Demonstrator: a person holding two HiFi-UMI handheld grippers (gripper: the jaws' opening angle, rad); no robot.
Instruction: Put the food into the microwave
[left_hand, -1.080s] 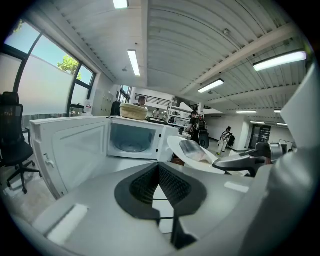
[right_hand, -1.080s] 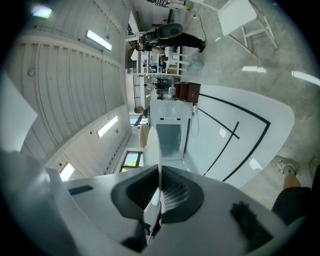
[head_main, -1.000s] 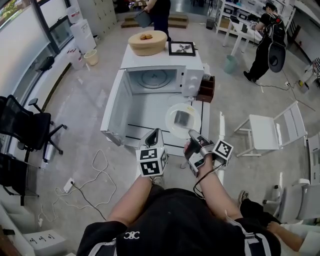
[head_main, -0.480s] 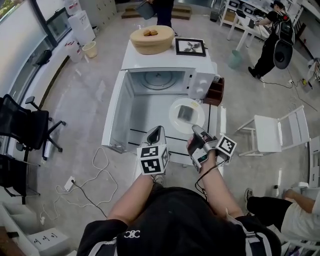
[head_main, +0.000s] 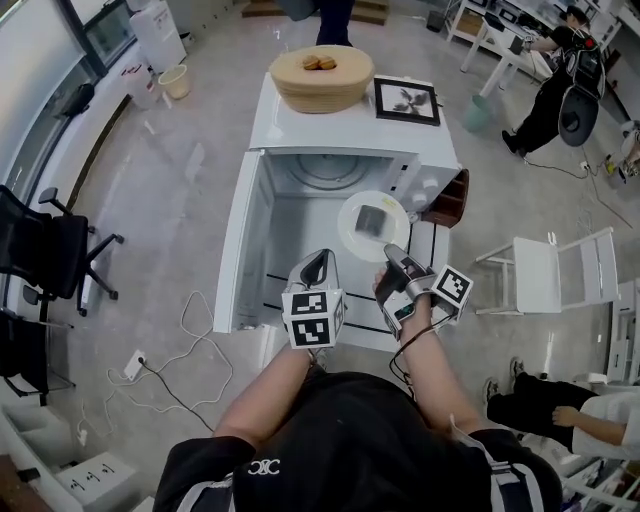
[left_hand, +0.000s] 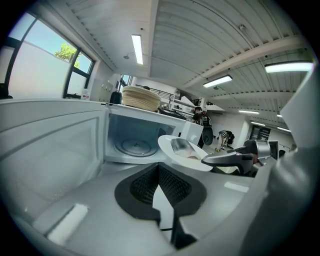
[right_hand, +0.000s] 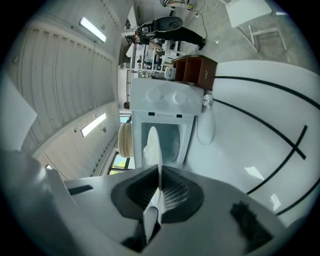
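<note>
The white microwave (head_main: 330, 170) stands with its door (head_main: 240, 250) swung wide to the left, and its turntable (left_hand: 134, 146) is bare. A white plate (head_main: 373, 225) carries a grey piece of food (head_main: 372, 217) and hovers just in front of the opening's right side. My right gripper (head_main: 390, 252) is shut on the plate's near rim. In the right gripper view the plate (right_hand: 154, 145) stands edge-on between the pads (right_hand: 170, 192). My left gripper (head_main: 318, 260) hangs to the left of the plate, shut and holding nothing, and its pads (left_hand: 172, 185) meet at the tip.
A woven basket (head_main: 322, 78) with bread and a framed picture (head_main: 407, 100) sit on top of the microwave. A brown wooden box (head_main: 450, 200) stands at its right. A white folding chair (head_main: 540, 275) is on the right, black office chairs (head_main: 50, 250) on the left, cables (head_main: 180, 350) on the floor.
Both grippers have moved forward toward the microwave, and the plate has travelled with the right one, closer to the opening. Neither gripper's jaws have changed.
</note>
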